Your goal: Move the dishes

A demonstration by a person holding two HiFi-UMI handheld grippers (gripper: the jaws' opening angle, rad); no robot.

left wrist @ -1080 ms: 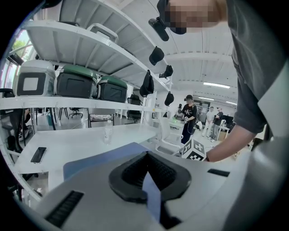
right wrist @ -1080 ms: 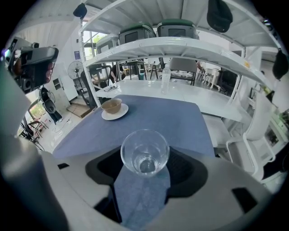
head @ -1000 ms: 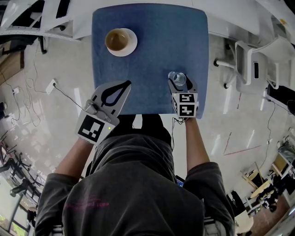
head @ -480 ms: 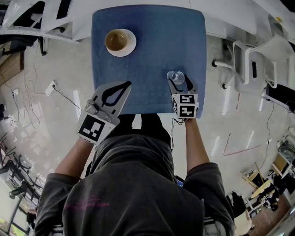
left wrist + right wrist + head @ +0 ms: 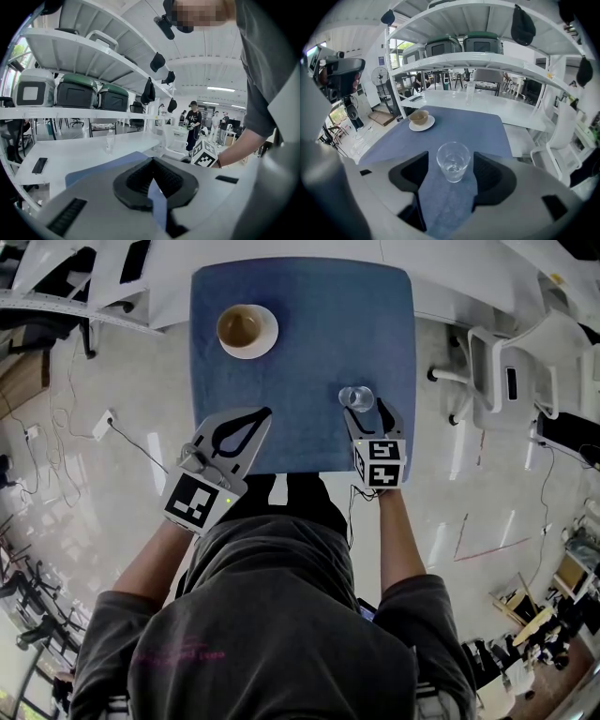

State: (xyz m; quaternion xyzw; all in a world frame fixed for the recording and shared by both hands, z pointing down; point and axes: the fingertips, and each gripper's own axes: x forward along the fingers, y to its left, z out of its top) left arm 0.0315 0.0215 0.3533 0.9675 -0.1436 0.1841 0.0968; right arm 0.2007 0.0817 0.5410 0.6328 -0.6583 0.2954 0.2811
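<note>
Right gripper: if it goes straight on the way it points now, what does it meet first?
Most likely the clear glass, which stands on the blue mat between the right gripper's open fingers.

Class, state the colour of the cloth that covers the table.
Blue. The cloth shows best in the head view.

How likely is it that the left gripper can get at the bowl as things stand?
Probably yes: only bare blue tablecloth lies between the left gripper and the bowl on its saucer. Its jaws are shut, so they would need opening first.
</note>
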